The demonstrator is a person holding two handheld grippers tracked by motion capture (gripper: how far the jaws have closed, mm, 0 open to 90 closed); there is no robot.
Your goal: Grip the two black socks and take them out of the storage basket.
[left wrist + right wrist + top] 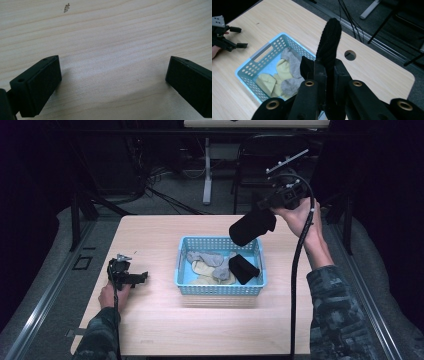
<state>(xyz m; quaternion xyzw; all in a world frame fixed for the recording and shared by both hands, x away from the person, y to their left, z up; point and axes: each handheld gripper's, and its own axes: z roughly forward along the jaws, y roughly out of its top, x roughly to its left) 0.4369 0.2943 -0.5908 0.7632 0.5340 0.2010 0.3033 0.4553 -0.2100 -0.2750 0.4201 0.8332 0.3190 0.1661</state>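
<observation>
High view: at the upper right of the frame, the right gripper (265, 210) has its fingers clamped tight on a black sock (251, 226), lifted clear above the blue basket (220, 289) at centre, probably to draw it out of the pile. A second black sock (243, 268) and grey and yellow ones lie inside the basket. At lower left, the left gripper (140, 277) rests on the bench (160, 330), fingers wide apart and empty, seemingly waiting its turn.
</observation>
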